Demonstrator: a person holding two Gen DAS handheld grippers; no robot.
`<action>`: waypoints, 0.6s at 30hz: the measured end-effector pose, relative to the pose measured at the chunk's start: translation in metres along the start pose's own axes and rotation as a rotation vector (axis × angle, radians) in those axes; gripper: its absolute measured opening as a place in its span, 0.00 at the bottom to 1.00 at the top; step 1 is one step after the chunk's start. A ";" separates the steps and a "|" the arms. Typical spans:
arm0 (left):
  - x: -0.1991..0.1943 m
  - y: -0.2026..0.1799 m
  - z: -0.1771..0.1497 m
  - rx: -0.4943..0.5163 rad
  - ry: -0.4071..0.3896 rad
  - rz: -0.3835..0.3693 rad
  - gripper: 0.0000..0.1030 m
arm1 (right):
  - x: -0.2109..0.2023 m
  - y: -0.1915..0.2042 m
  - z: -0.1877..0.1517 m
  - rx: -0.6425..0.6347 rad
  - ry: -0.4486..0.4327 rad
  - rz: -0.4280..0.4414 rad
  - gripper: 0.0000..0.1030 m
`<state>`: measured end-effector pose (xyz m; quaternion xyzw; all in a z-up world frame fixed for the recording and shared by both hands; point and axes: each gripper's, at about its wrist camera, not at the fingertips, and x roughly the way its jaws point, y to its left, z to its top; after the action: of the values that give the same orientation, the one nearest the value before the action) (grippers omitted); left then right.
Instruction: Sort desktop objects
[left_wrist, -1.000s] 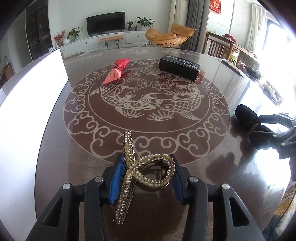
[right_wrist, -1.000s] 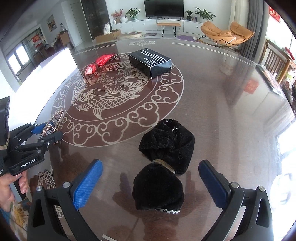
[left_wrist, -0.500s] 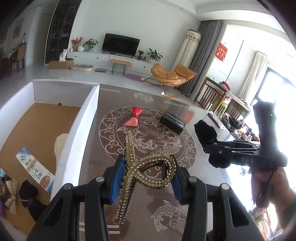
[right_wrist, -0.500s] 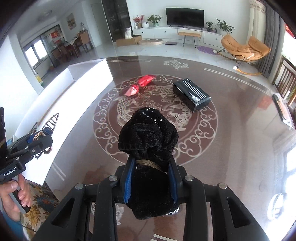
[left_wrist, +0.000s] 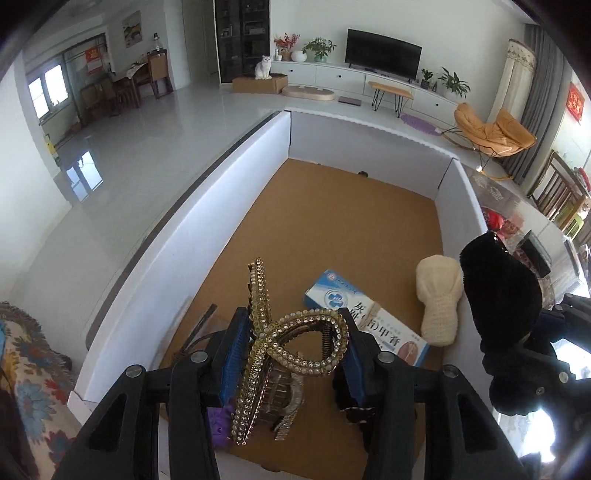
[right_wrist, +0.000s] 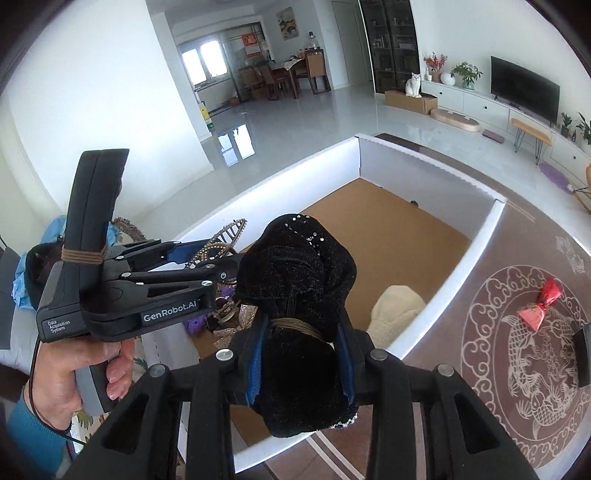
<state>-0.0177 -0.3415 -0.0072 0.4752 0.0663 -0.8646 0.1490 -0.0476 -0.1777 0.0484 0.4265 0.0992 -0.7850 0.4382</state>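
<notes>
A gold, pearl-studded hair clip (left_wrist: 295, 332) sits between the blue pads of my left gripper (left_wrist: 291, 334), whose jaws are opening slightly while the pads still touch it. It hangs over the near end of the white box (left_wrist: 184, 240) with a brown floor. My right gripper (right_wrist: 301, 332) pinches a black velvet hair bow (right_wrist: 295, 280) at its tied waist, its jaws just starting to ease. The bow (left_wrist: 498, 284) hovers above the box's right wall. In the right wrist view the left gripper (right_wrist: 207, 258) and clip (right_wrist: 221, 236) are at left, over the box (right_wrist: 443, 295).
Inside the box lie a blue-and-white carton (left_wrist: 369, 321), a cream knitted piece (left_wrist: 439, 291), a purple item (left_wrist: 218, 424) and other hair accessories. On the patterned table (right_wrist: 498, 424) are a red wrapped item (right_wrist: 539, 306) and a black case (right_wrist: 581, 354). A hand (right_wrist: 107, 358) holds the left tool.
The right gripper closed on the black bow and lifted it off the table. Both grippers swung left from the table to above the white box, carrying the clip and the bow.
</notes>
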 end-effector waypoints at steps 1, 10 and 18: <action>0.011 0.003 -0.004 0.004 0.038 0.044 0.52 | 0.013 0.004 -0.003 0.015 0.017 0.008 0.40; 0.001 -0.005 -0.026 0.000 -0.068 0.101 0.83 | 0.021 -0.008 -0.031 0.044 -0.021 -0.009 0.81; -0.077 -0.083 -0.036 0.042 -0.270 -0.188 0.84 | -0.074 -0.130 -0.102 0.178 -0.265 -0.282 1.00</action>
<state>0.0236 -0.2386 0.0357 0.3494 0.0717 -0.9320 0.0648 -0.0704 -0.0014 0.0135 0.3386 0.0300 -0.8934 0.2938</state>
